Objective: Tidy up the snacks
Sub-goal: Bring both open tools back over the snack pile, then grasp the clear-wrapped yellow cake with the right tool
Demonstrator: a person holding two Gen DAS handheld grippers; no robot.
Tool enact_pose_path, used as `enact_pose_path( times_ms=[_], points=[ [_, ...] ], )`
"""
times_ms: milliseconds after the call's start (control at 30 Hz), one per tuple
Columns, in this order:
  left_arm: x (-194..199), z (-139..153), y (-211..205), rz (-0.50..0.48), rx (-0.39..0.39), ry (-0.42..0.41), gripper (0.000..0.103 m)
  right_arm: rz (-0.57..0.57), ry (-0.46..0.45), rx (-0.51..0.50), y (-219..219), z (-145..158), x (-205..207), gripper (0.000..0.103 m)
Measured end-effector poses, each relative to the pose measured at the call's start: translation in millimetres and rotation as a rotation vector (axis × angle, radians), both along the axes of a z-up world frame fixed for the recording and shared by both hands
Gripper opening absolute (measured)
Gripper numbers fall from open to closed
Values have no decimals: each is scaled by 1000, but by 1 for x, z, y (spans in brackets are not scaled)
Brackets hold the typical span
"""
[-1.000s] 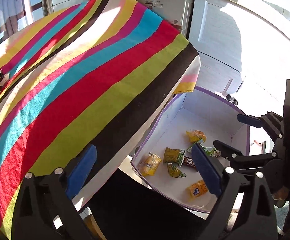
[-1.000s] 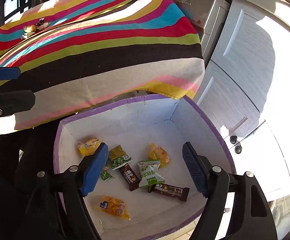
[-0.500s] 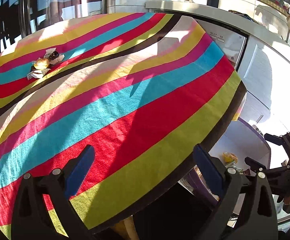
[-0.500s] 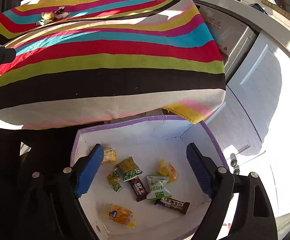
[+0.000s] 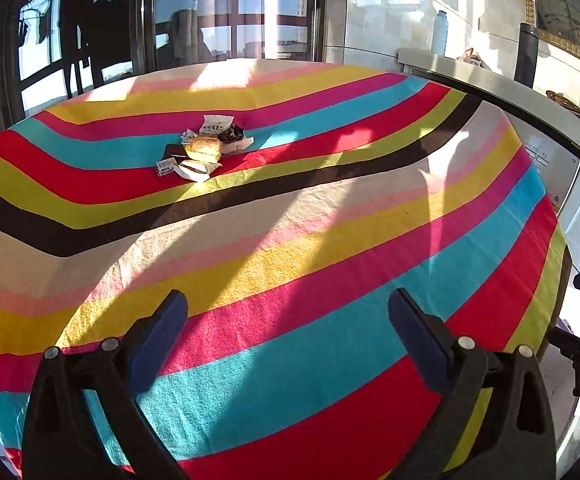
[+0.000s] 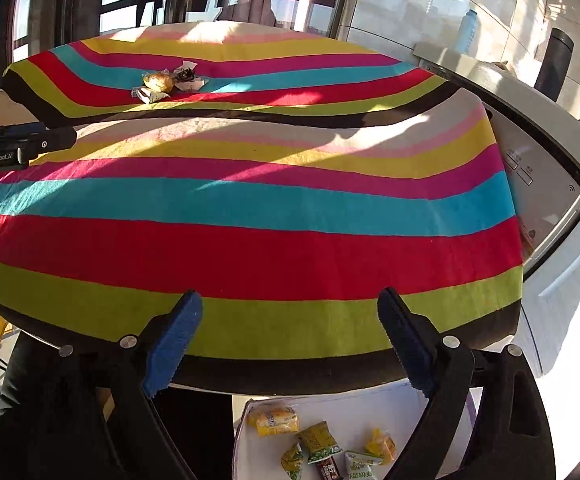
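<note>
Over the striped cloth (image 5: 290, 272), both tools gape; empty.

Sunlight streaks a striped tablecloth (image 5: 290, 264); dark-framed windows (image 5: 90, 40) stand far behind, white cabinets (image 6: 561, 320) on the right.

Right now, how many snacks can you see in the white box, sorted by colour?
Yellow packets: 2
Green packets: 3
Brown bar: 1
Total: 6 showing; the picture's edge cuts off the box.
</note>
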State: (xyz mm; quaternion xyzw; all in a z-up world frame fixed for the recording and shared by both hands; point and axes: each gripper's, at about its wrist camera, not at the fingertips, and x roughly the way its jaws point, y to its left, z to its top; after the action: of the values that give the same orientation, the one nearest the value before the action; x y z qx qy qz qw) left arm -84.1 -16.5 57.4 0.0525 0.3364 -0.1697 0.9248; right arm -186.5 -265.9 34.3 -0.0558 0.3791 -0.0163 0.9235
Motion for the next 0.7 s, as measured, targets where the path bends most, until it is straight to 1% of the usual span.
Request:
enact_pose_path(
  times_ms=[100,167,233,267,367,467,500,567,600,700],
  points=[
    [40,-3,17,88,15,25,100,49,-18,113,12,11,55,86],
    [69,-7,31,155,19,60,100,64,-24,162,24,13,93,86],
    [101,-11,47,233,5,100,100,76,-22,203,37,12,131,86],
    [114,-13,56,275,-3,108,100,76,-15,224,44,11,151,86],
    [153,-19,79,403,-12,97,100,75,15,313,63,6,205,86],
    [179,-24,100,515,-55,94,100,86,42,451,80,5,248,86],
    [182,-24,106,539,-68,79,100,81,52,481,85,6,262,86],
    [181,-24,114,559,-88,43,100,88,61,526,99,8,286,86],
    [181,-26,117,563,-104,43,100,96,61,545,106,9,298,86],
    [177,-28,132,531,-222,51,100,101,75,568,129,11,333,86]
  ],
)
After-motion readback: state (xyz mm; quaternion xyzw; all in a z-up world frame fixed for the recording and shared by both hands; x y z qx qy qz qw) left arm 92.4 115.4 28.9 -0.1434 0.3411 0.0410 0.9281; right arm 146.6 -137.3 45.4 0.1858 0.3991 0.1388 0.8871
